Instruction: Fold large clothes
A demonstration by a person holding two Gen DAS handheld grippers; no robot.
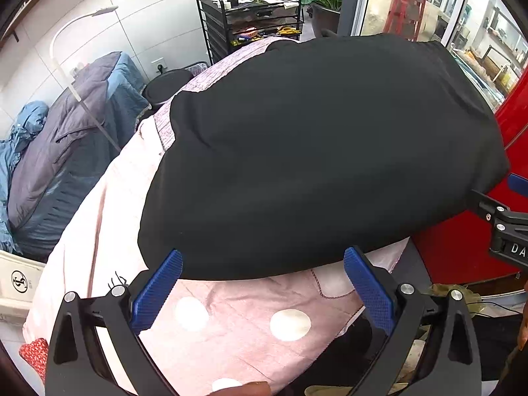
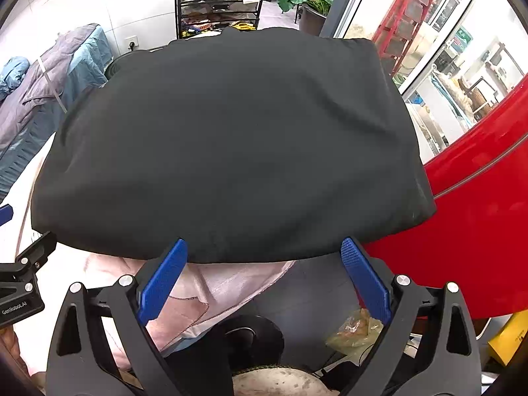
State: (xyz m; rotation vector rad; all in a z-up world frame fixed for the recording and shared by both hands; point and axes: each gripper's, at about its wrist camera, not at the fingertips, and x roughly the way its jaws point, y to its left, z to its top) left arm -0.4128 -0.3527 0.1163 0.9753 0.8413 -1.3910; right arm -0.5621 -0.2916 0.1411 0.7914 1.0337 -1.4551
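A large black garment (image 1: 313, 151) lies folded into a broad flat rectangle on a pink quilt with white dots (image 1: 231, 316) that covers the bed. It also fills the right wrist view (image 2: 231, 145). My left gripper (image 1: 264, 264) is open, its blue pads just short of the garment's near edge, holding nothing. My right gripper (image 2: 264, 254) is open too, at the same near edge further right, and empty. The right gripper's body shows at the right edge of the left wrist view (image 1: 508, 231).
A red curved panel (image 2: 478, 217) stands close on the right of the bed. A second bed with blue-grey covers (image 1: 66, 151) is on the left. A black trolley with bottles (image 1: 250, 16) stands behind. Below the bed's near edge are a black round stool (image 2: 250, 336) and a bag (image 2: 353, 330).
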